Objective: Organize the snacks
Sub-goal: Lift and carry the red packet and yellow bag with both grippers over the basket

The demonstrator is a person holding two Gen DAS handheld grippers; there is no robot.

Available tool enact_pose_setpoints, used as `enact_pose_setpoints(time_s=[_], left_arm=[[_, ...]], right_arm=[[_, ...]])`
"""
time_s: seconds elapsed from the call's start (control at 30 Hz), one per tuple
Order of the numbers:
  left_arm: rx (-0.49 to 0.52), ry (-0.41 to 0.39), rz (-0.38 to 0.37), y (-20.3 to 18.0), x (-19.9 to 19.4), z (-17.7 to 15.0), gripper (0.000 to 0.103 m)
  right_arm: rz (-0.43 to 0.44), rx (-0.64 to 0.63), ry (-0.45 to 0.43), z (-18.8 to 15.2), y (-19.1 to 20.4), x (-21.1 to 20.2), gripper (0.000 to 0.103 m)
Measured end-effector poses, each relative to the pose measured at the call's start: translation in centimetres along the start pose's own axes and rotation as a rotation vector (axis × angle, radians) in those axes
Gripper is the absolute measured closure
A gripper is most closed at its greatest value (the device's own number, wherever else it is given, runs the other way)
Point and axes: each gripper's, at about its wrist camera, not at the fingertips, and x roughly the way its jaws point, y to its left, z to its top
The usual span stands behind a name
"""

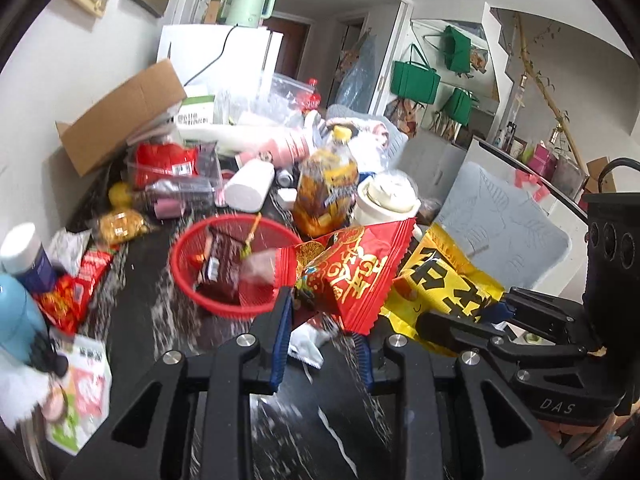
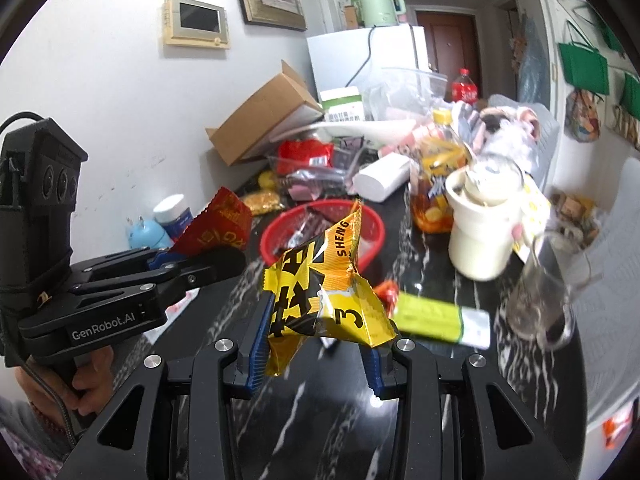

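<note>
In the left wrist view my left gripper is shut on a red snack packet with gold characters, held in the air above the black marble table. Right of it, my right gripper grips a yellow packet with black characters. The right wrist view shows that yellow packet pinched between my right gripper's blue pads. My left gripper, in a person's hand, holds the red packet at the left. Just beyond both packets, a red mesh basket holds a brown packet.
An amber drink bottle and a white jar stand behind the basket. A glass mug and a green-and-white packet lie at the right. Loose snacks, a blue bottle and a cardboard box crowd the left and back.
</note>
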Motion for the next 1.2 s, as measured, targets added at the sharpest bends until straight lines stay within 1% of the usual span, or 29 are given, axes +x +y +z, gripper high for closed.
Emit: enact_pose_setpoints(time_s=[0.13, 0.33, 0.6, 0.87, 1.03, 1.2], left_arm=[[0.008, -0.026, 0.014, 0.8, 0.8, 1.7, 0.076], [0.02, -0.066, 0.039, 2.2, 2.0, 4.2, 0.076], [0.041, -0.086, 0.074, 4.0, 4.5, 6.8, 0.076], [0.06, -0.048, 0.123, 6.1, 8.3, 8.0, 0.076], [0.079, -0.012, 0.143, 6.8, 10.5, 7.8, 0.076], [0.074, 0.036, 0.163, 7.5, 12.5, 7.2, 0.076]], right_arm=[[0.018, -0.008, -0.011, 1.8, -0.2, 1.2, 0.065], [0.024, -0.012, -0.032, 4.6, -0.9, 3.3, 0.065], [0.018, -0.029, -0.037, 7.6, -1.6, 6.3, 0.065], [0.027, -0.041, -0.018, 9.5, -2.3, 10.4, 0.065], [0.032, -0.05, 0.025, 9.8, -2.9, 13.4, 0.065], [0.032, -0.043, 0.066, 9.7, -3.3, 15.7, 0.065]])
